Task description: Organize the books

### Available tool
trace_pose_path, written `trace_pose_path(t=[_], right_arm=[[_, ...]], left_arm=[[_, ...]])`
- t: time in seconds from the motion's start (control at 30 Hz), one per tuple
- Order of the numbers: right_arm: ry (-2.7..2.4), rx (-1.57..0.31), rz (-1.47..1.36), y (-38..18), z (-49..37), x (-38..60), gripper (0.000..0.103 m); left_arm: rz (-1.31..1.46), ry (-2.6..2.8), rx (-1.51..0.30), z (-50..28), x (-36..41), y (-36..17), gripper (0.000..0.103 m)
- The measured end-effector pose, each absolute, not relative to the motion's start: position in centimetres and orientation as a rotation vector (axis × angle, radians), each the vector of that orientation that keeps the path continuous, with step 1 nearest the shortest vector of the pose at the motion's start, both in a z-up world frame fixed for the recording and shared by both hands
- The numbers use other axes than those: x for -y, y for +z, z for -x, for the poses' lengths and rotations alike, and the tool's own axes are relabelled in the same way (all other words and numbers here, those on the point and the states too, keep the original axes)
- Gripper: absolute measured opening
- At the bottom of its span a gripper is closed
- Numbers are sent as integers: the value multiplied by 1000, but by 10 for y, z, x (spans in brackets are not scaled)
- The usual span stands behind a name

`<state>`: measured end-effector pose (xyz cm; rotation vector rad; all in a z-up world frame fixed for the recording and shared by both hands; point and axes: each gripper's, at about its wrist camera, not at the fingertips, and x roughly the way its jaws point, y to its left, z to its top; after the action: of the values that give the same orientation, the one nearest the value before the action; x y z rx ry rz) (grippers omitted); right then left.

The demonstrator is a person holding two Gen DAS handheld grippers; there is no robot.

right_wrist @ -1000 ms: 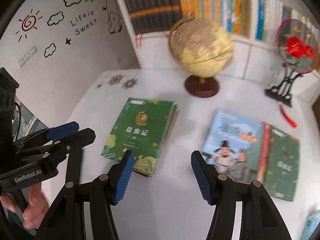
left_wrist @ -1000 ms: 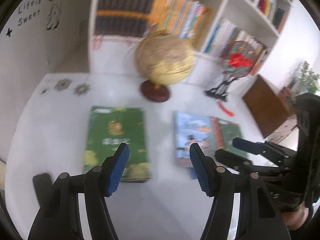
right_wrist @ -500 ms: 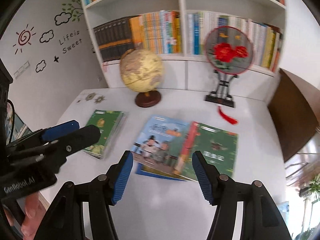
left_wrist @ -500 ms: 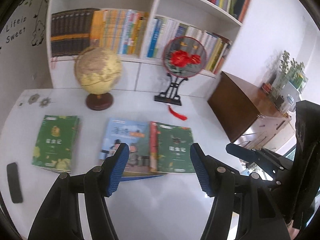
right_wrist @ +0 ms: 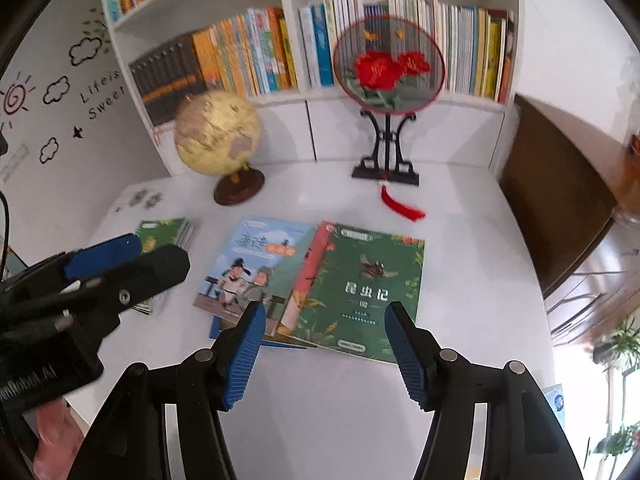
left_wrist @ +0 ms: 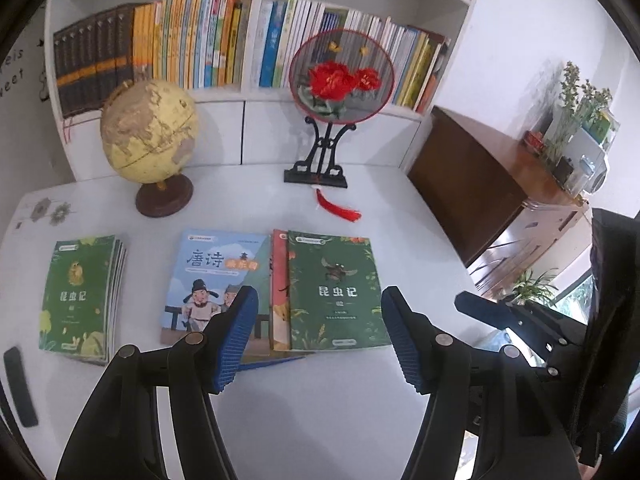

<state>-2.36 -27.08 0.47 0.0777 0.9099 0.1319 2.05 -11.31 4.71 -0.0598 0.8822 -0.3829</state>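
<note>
A green book [left_wrist: 336, 292] lies on top of a red-orange book [left_wrist: 280, 280] and a blue picture book [left_wrist: 216, 276], overlapping on the white table [left_wrist: 320, 400]. A stack of green books [left_wrist: 80, 292] lies apart at the left. My left gripper [left_wrist: 318, 320] hovers open above the near edge of the overlapping books, with nothing between its fingers. In the right wrist view my right gripper [right_wrist: 324, 332] is open over the near edge of the same green book [right_wrist: 368, 288], beside the blue book [right_wrist: 256, 268]. Neither gripper touches a book.
A globe [left_wrist: 148, 136] and a round fan ornament on a black stand [left_wrist: 342, 68] stand at the back of the table, before a full bookshelf [left_wrist: 200, 40]. A black flat object [left_wrist: 18, 384] lies at the left edge. A brown cabinet [left_wrist: 472, 184] stands to the right.
Both grippers have swung from the green stack at the left to the overlapping books at the middle. The books lie as before and both grippers have stayed open.
</note>
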Motion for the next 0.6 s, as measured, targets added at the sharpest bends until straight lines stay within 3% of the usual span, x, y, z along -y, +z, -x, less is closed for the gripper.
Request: trace_pose_path(t=[0.6], right_arm=[[27,-974,-107,-31,-65,269,60]], left_arm=[[-13,-485,-964,-115,106,2,62]])
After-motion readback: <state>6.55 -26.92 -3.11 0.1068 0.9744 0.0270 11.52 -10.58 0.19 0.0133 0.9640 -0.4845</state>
